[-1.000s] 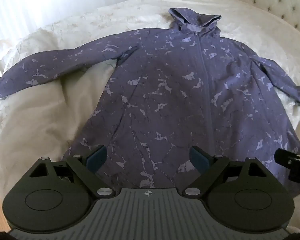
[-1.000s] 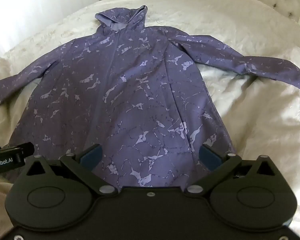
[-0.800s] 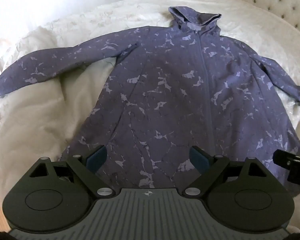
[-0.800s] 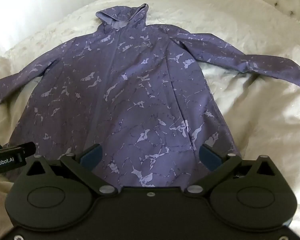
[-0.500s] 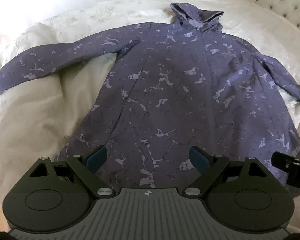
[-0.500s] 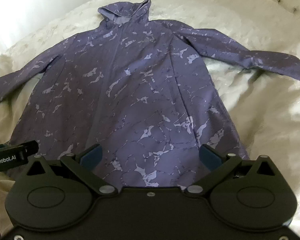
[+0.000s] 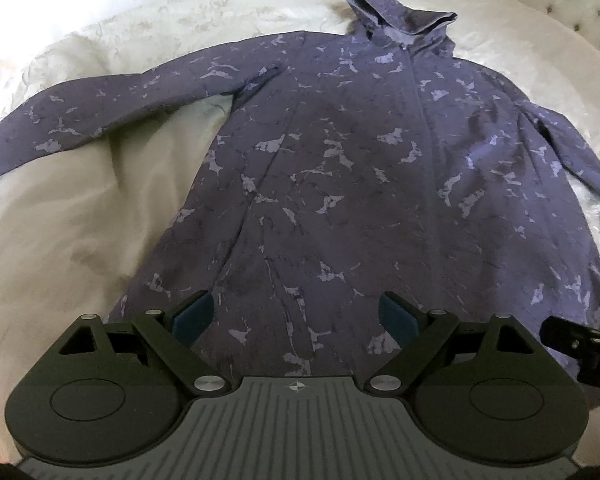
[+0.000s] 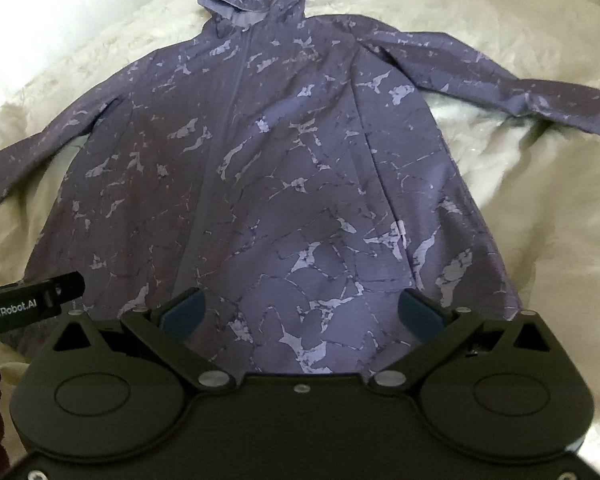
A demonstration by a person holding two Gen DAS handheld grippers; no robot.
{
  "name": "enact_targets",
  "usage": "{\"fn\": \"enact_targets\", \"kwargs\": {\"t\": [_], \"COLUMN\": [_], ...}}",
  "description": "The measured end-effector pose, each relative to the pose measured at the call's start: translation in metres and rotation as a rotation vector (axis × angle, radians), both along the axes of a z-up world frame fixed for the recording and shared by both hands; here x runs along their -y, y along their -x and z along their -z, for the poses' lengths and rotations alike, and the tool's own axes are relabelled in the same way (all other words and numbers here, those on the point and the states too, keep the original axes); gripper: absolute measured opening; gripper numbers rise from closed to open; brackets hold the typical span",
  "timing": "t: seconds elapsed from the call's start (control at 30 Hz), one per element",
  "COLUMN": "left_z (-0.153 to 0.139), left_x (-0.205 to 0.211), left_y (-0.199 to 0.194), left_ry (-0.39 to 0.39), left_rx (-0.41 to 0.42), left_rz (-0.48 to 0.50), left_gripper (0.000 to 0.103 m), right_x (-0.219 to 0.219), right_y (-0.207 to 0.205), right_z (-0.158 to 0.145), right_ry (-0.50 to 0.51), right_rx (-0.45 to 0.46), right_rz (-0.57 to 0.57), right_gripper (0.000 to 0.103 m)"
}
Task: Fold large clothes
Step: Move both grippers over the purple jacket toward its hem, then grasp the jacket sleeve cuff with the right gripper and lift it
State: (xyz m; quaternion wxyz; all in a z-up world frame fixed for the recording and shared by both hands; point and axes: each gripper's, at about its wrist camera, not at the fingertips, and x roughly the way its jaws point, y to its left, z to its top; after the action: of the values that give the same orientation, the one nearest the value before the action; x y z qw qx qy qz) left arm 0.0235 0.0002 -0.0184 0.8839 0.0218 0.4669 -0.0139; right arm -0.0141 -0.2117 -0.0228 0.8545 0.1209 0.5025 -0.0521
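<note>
Jacket lies flat on the bed, zipper side up, long axis running straight away from both tools, hem nearest, hood farthest. Left tool and right tool hover over the hem, jaws apart, nothing clamped. Each sleeve lies outboard of its own tool.
</note>
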Motion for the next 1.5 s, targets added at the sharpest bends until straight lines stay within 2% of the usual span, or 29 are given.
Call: {"fn": "enact_targets", "kwargs": {"t": [0.07,0.23,0.43,0.67,0.7,0.8,0.9,1.0,1.13,1.3,1.5], "left_z": [-0.001,0.0,-0.002,-0.003,0.002,0.009,0.016,0.023,0.032,0.052,0.069], "left_x": [-0.001,0.0,0.004,0.01,0.01,0.014,0.016,0.018,0.02,0.025,0.033], "left_y": [-0.005,-0.019,-0.05,-0.101,-0.108,-0.13,-0.15,-0.167,-0.182,-0.192,-0.191], "left_ry": [0.05,0.022,0.028,0.03,0.043,0.045,0.023,-0.002,-0.022,-0.025,-0.024], "left_rx": [0.011,0.014,0.037,0.072,0.05,0.048,0.051,0.057,0.043,0.0,-0.005], "left_rz": [0.001,0.008,0.038,0.07,0.075,0.087,0.085,0.084,0.09,0.116,0.168], "left_gripper": [0.09,0.09,0.09,0.09,0.09,0.09,0.09,0.09,0.09,0.09,0.09], "right_x": [0.002,0.013,0.037,0.091,0.1,0.126,0.155,0.185,0.225,0.289,0.356], "right_y": [-0.004,-0.016,-0.037,-0.067,-0.071,-0.083,-0.091,-0.099,-0.102,-0.093,-0.063], "right_z": [0.002,0.009,0.012,0.007,0.005,-0.001,-0.01,-0.022,-0.042,-0.055,-0.043], "right_ry": [-0.017,-0.072,-0.127,-0.156,-0.148,-0.113,-0.095,-0.072,0.012,0.102,0.16], "right_rx": [-0.006,-0.025,-0.025,0.009,0.014,0.031,0.048,0.069,0.098,0.116,0.076], "right_rz": [0.0,-0.009,0.009,0.08,0.099,0.143,0.186,0.209,0.276,0.429,0.616], "right_gripper": [0.102,0.102,0.102,0.102,0.102,0.102,0.102,0.094,0.092,0.092,0.092]}}
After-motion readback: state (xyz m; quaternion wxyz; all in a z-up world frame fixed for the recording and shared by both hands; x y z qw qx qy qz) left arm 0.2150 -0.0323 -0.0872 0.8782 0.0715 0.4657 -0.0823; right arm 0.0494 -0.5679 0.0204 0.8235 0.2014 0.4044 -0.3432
